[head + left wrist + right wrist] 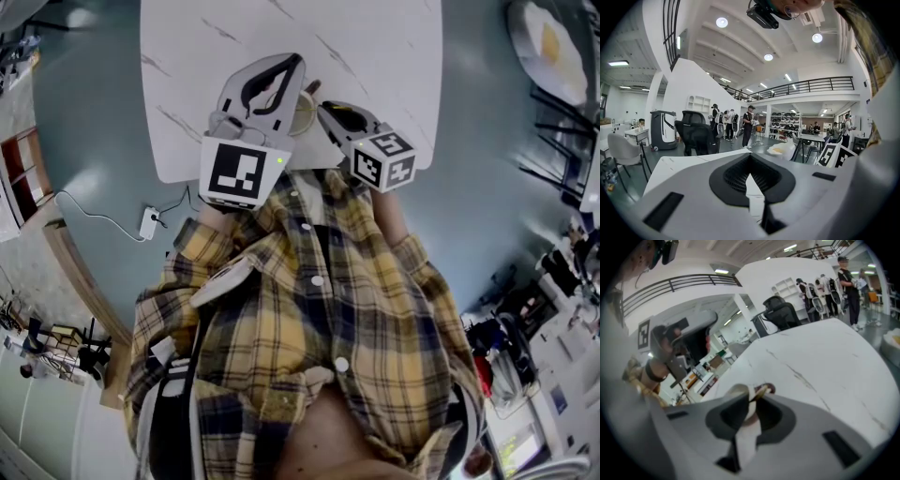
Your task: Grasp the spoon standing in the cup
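Standing spoon [762, 390], seemingly within hand-held gripper [754, 397]

White marble table [375, 56]; black office chair [696, 136]; white power strip [150, 222].

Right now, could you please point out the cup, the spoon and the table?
cup [737, 390]: right gripper view, its pale rim.
spoon [761, 391]: right gripper view, its handle end.
table [375, 47]: head view, bare top.
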Motion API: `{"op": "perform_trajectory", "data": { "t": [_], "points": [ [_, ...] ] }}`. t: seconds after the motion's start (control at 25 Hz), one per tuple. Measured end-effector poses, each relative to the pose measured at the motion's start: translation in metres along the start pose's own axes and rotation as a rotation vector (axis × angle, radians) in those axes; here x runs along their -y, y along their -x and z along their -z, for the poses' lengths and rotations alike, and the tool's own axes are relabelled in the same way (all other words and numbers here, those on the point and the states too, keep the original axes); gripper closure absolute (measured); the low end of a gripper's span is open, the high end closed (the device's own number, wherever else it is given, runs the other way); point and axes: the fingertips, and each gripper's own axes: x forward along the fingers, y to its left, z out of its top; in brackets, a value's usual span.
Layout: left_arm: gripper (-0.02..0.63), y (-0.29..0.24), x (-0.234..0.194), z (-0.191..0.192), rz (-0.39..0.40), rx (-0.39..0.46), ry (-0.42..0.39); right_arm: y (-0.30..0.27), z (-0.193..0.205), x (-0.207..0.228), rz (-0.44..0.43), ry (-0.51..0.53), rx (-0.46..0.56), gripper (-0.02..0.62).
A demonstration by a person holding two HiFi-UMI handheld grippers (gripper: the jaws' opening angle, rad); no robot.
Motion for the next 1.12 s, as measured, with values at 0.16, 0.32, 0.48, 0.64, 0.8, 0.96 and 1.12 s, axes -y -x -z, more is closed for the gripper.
{"op": "perform_trajectory", "data": {
  "t": [0.16, 0.32, 0.48, 0.64, 0.8, 0.96, 1.12],
  "points": [
    [0.591, 0.001, 0.000, 0.000, -0.003, 0.002, 0.000, 0.001, -0.001, -0.001, -0.005, -0.002, 0.006, 0.541],
    [0.591, 0.003, 0.000, -0.002, -0.004, 0.003, -0.002, 0.002, -0.004, -0.006, -0.022, -0.007, 0.019, 0.549],
    [0.591, 0.005, 0.000, -0.002, -0.003, 0.005, -0.003, 0.002, -0.008, -0.011, -0.042, -0.009, 0.030, 0.557],
    [0.591, 0.006, 0.000, -0.003, -0.004, 0.009, -0.003, 0.002, -0.012, -0.016, -0.058, -0.007, 0.035, 0.561],
    [0.591, 0.008, -0.002, -0.003, -0.008, 0.016, -0.006, 0.003, -0.012, -0.019, -0.068, 0.021, 0.025, 0.561],
    [0.591, 0.009, -0.003, -0.004, -0.014, 0.024, -0.010, 0.006, -0.015, -0.022, -0.070, 0.043, 0.029, 0.561],
    [0.591, 0.012, -0.004, -0.009, -0.025, 0.035, -0.012, 0.012, -0.023, -0.026, -0.073, 0.072, 0.035, 0.561]
  ]
}}
